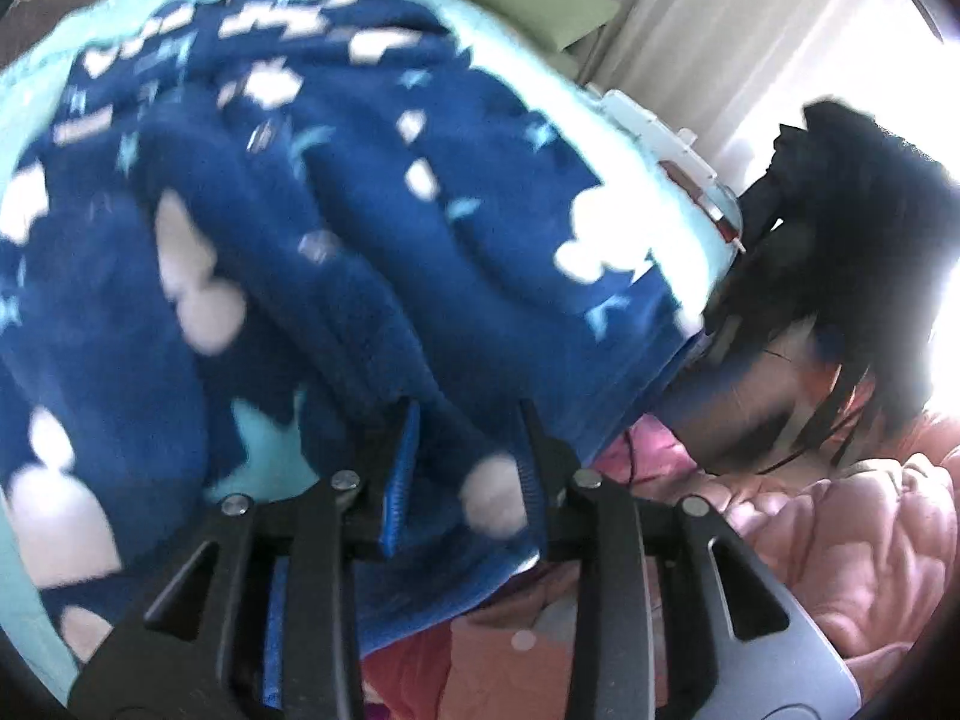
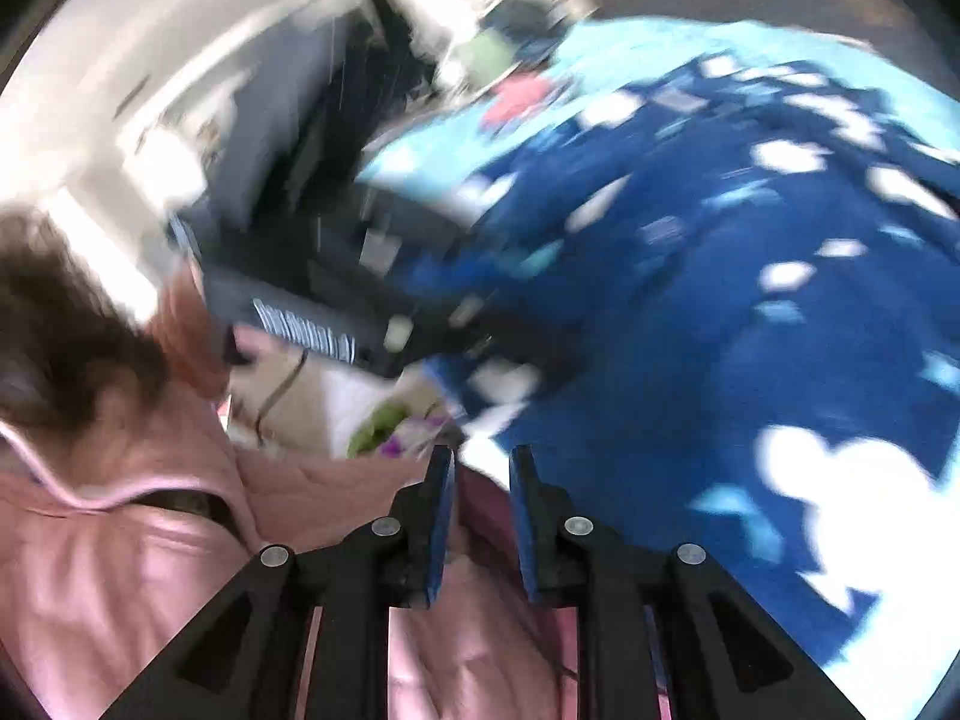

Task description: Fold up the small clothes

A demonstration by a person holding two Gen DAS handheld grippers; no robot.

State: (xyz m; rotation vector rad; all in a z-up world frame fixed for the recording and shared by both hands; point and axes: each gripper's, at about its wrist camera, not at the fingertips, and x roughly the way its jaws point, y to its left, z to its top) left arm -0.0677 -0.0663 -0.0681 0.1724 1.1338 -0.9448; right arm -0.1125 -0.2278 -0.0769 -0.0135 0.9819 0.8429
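A dark blue fleece garment point(image 1: 336, 228) with white clouds and pale stars lies rumpled on a light teal blanket point(image 1: 624, 138). My left gripper point(image 1: 470, 420) points down at its near hem. The jaws stand apart and a fold of the blue fleece lies between them, clear of the left pad. In the right wrist view the same garment point(image 2: 690, 312) fills the right side. My right gripper point(image 2: 481, 459) hangs over its near corner with a narrow gap, nothing clamped. The left gripper's black body point(image 2: 336, 306) shows blurred at the garment's left edge.
A person in a pink quilted jacket point(image 1: 852, 546) leans close, with dark hair point(image 2: 54, 324) at the left. A green pillow point(image 1: 540, 0) and pale curtains point(image 1: 738, 36) are beyond the blanket. A white plastic device point(image 1: 660, 132) lies at its edge. A red item point(image 2: 516, 99) rests far off.
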